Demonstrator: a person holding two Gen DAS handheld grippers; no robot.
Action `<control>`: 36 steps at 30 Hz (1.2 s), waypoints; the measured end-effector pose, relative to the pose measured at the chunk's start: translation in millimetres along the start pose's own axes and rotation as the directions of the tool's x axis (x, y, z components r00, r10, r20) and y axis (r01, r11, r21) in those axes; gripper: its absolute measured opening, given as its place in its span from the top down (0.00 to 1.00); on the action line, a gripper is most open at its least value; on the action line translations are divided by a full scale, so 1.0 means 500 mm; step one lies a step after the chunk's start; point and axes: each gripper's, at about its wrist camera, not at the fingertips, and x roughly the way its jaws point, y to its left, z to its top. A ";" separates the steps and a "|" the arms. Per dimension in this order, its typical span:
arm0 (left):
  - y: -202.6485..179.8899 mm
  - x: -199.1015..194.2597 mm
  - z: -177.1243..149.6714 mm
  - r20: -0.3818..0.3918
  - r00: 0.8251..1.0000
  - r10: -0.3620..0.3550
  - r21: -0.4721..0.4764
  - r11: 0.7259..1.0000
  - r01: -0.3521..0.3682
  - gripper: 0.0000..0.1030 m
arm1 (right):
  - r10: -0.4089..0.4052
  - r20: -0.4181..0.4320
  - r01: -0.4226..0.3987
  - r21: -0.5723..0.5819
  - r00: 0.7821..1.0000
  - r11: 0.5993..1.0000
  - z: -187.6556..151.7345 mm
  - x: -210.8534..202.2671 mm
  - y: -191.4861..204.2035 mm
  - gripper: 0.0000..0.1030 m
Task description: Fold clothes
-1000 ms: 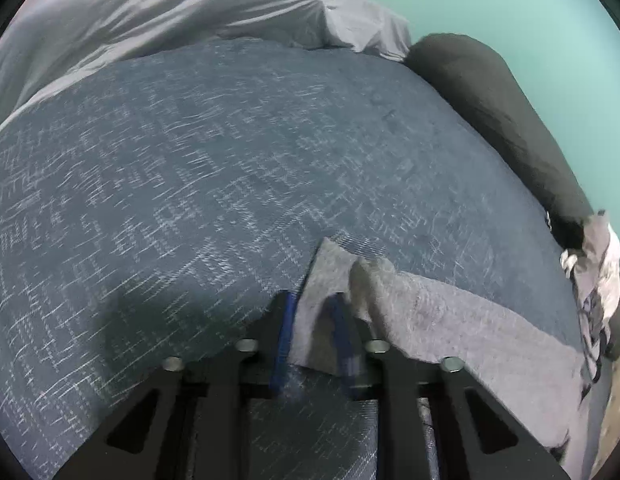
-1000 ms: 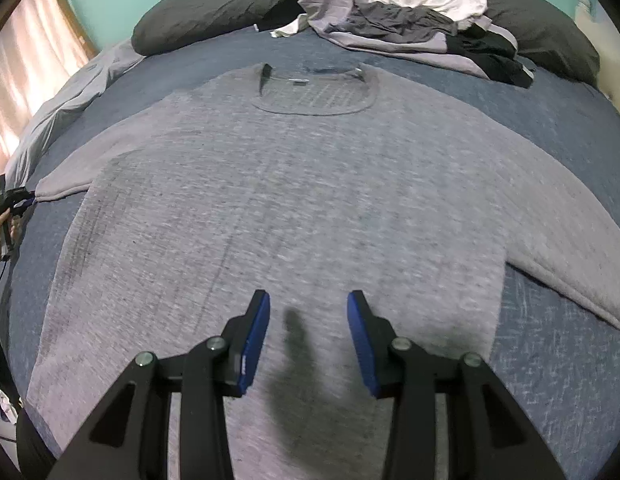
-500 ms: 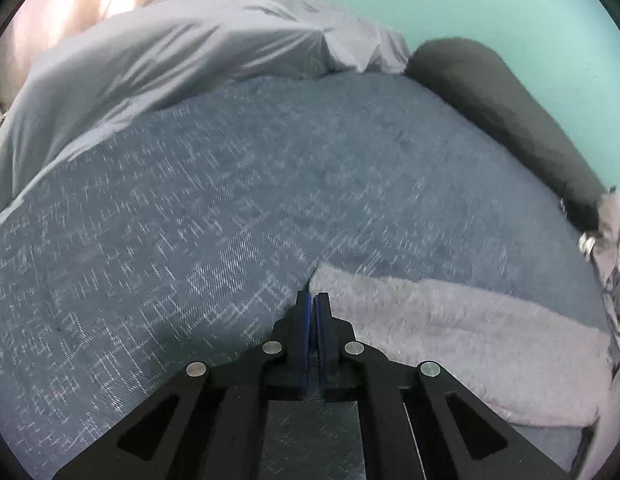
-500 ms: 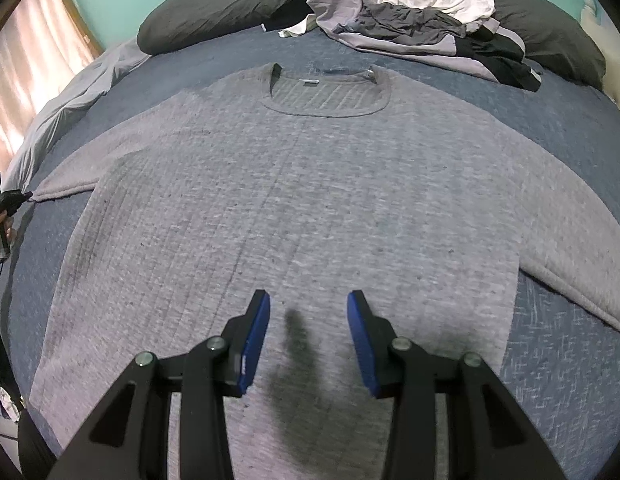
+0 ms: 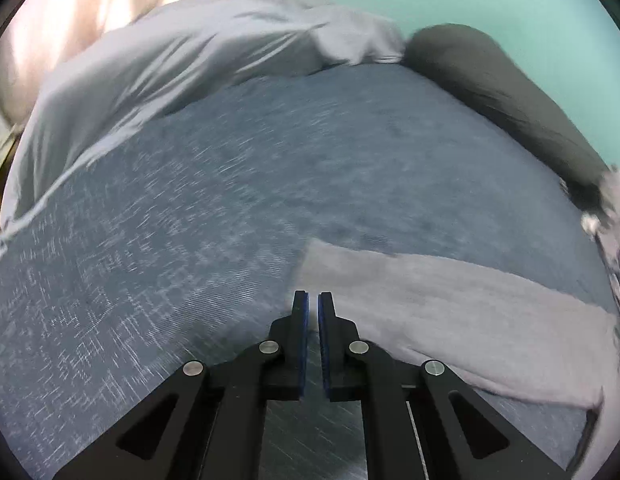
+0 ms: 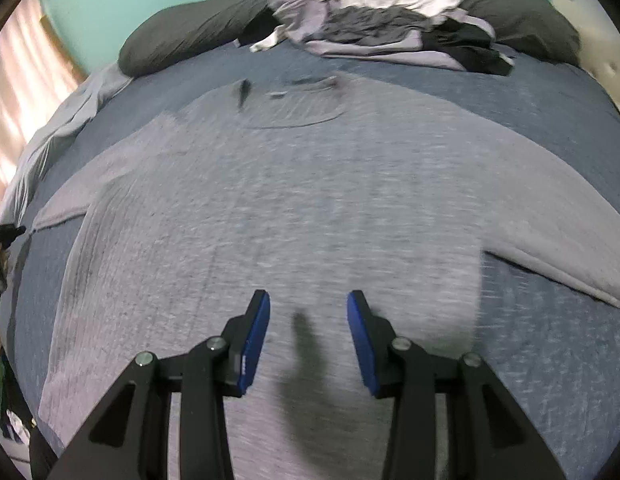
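Sweater (image 6: 294,200) lies spread flat on your blue bedspread (image 5: 190,220), neckline toward the clothes pile (image 6: 382,12) at the dark pillows (image 6: 182,36). A second ago your left gripper (image 5: 313,300) stood open astride the cuff of the sleeve (image 5: 450,312); half a second ago it was pinched tight at that cuff. Now it sits higher, with only a thin slit between its blue pads, and nothing is caught in them: the cuff lies flat on the bedspread just beyond the tips, let go. The lavender sheet (image 5: 182,64) beyond the sleeve shows more than before. Your right gripper (image 6: 308,300) hangs over the sweater's lower body, jaws apart as they were a second ago and empty, its shadow on the knit.
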 end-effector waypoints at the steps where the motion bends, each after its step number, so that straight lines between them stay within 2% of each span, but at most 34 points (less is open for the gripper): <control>1: -0.021 -0.013 -0.003 0.003 1.000 -0.022 0.013 1.000 0.022 0.94 | -0.007 0.005 0.006 0.016 1.000 1.000 -0.001 -0.009 -0.016 0.60; 5: -0.110 -0.066 -0.028 0.004 0.993 -0.116 0.063 0.991 0.115 0.93 | -0.034 0.025 0.031 0.102 0.999 0.994 -0.014 -0.052 -0.093 0.60; 10: -0.215 -0.123 -0.074 -0.012 0.980 -0.197 0.114 0.974 0.197 0.91 | -0.096 0.043 0.083 0.229 0.994 0.970 -0.036 -0.115 -0.223 0.60; 12: -0.262 -0.141 -0.086 -0.018 0.975 -0.221 0.142 0.965 0.221 0.88 | -0.127 0.050 0.108 0.273 0.991 0.956 -0.049 -0.147 -0.280 0.60; 16: -0.340 -0.182 -0.119 -0.021 0.962 -0.273 0.170 0.947 0.272 0.74 | -0.192 0.060 0.162 0.332 0.980 0.929 -0.067 -0.207 -0.369 0.57; 18: -0.374 -0.202 -0.140 -0.029 0.954 -0.298 0.181 0.937 0.298 0.73 | -0.211 0.071 0.173 0.355 0.975 0.919 -0.076 -0.235 -0.402 0.53; 24: -0.468 -0.253 -0.214 -0.081 0.936 -0.343 0.250 0.902 0.352 0.71 | -0.242 0.096 0.186 0.395 0.965 0.900 -0.102 -0.301 -0.476 0.49; 28: -0.513 -0.277 -0.237 -0.111 0.922 -0.371 0.277 0.879 0.387 0.69 | -0.255 0.101 0.188 0.431 0.962 0.882 -0.120 -0.325 -0.526 0.47; 32: -0.551 -0.294 -0.259 -0.133 0.916 -0.378 0.306 0.864 0.401 0.67 | -0.272 0.097 0.200 0.459 0.957 0.866 -0.132 -0.340 -0.579 0.47; 36: -0.587 -0.300 -0.273 -0.144 0.916 -0.376 0.330 0.854 0.402 0.62 | -0.301 0.088 0.214 0.520 0.950 0.827 -0.145 -0.359 -0.664 0.47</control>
